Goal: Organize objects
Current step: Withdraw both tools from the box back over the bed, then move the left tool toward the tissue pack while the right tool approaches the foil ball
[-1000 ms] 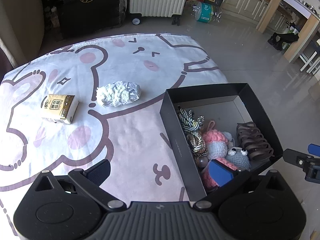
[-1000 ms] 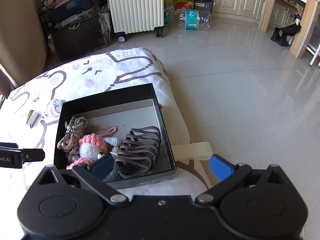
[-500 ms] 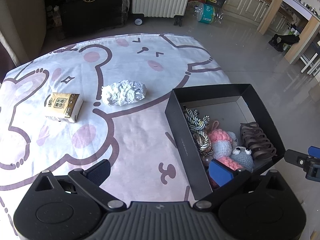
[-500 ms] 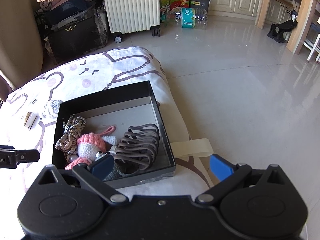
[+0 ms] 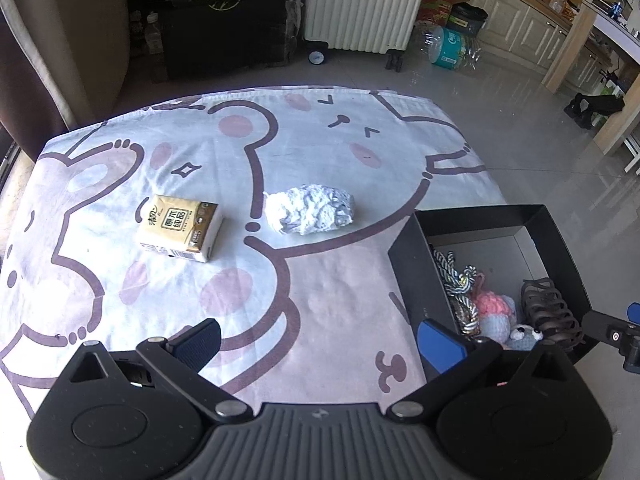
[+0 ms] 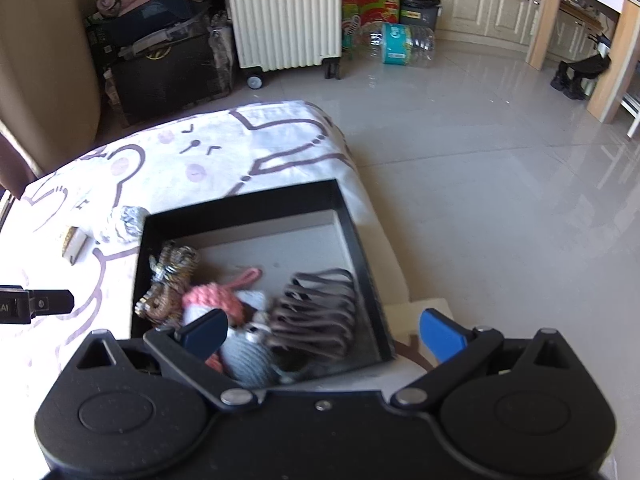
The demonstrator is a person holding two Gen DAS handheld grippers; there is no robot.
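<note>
Black box (image 5: 416, 276) already holds the small toys and clips; tissue pack (image 5: 180, 227) and crumpled wad (image 5: 310, 209) lie outside, probably next. Left gripper (image 5: 318, 338) and right gripper (image 6: 322, 330) both spread, empty.

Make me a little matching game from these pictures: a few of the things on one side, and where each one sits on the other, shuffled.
Things:
1. tissue pack
2. crumpled white wad
3. brown hair claw
4. braided rope

Places:
A. in the black box, against its left wall
B. on the cloth, nearest the box
C. in the box, on its right side
D. on the cloth, farthest left

Pairs: 1-D, 2-B, 3-C, 4-A
</note>
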